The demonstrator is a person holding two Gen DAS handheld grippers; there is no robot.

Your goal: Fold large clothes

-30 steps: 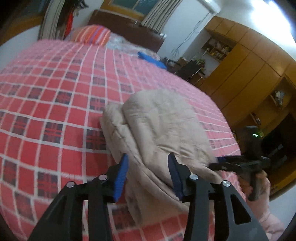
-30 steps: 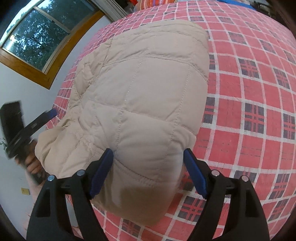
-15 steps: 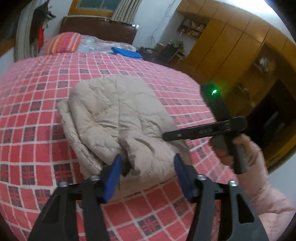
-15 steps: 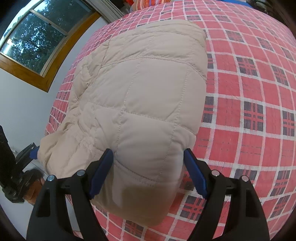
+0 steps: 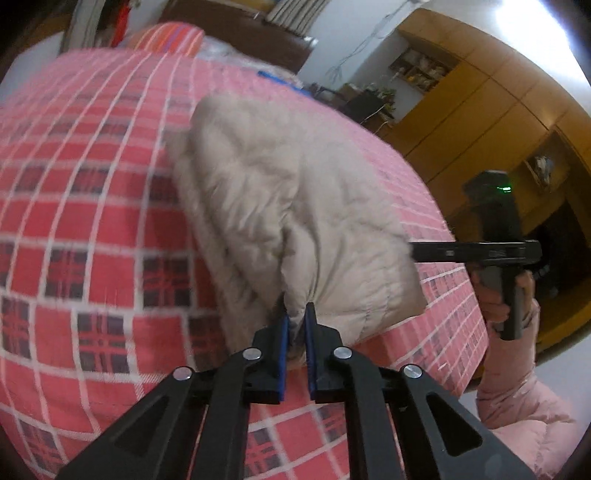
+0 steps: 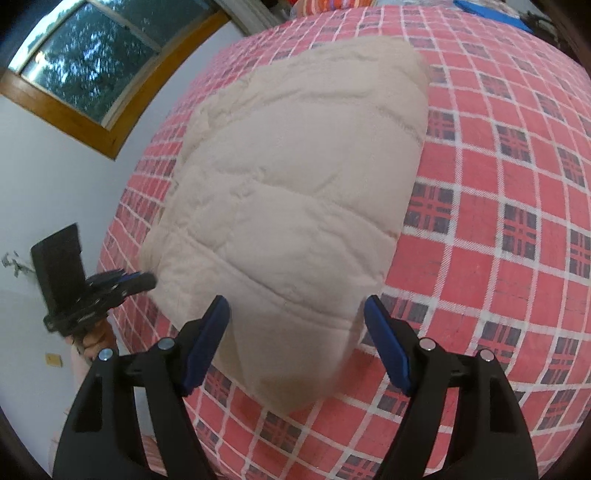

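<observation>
A bed point(image 5: 92, 229) covered in a red plaid sheet point(image 6: 498, 229) carries everything. A folded beige quilted jacket point(image 6: 295, 192) lies on it near the front edge, its near corner pinched up off the sheet. At the far end rest a striped orange pillow point(image 5: 166, 37) and a blue item point(image 6: 491, 14), well apart from the jacket

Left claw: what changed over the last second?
The left claw went from open astride the beige quilted jacket to shut, pinching its near edge. The right claw stayed open astride its own edge. The jacket stayed folded on the red plaid bedspread.
</observation>
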